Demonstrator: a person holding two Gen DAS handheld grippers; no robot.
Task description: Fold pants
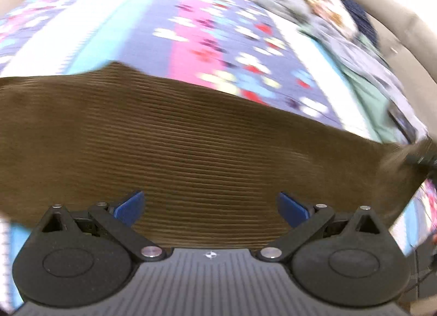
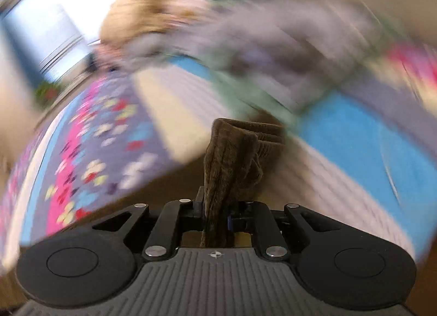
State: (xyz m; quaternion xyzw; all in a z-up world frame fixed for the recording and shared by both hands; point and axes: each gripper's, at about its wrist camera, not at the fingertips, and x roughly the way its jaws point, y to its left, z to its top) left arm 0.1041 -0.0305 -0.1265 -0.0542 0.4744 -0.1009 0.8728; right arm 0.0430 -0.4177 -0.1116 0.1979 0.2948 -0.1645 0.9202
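Brown corduroy pants (image 1: 191,135) stretch in a wide band across the left wrist view, over a flowered bedspread (image 1: 191,29). My left gripper (image 1: 211,206) is open just above the cloth, its blue pads (image 1: 131,206) far apart and pressing on nothing. At that view's right edge a dark gripper part (image 1: 422,157) holds the pants' bunched end. In the right wrist view my right gripper (image 2: 215,214) is shut on a bunched fold of the pants (image 2: 229,157), which sticks up between the fingers. Both views are blurred.
A heap of other clothes (image 1: 314,7), grey, green and tan, lies along the bedspread's far right side; in the right wrist view the same heap (image 2: 245,42) sits beyond the gripper. The bedspread (image 2: 82,152) has blue, white and pink stripes. Beige wall lies behind.
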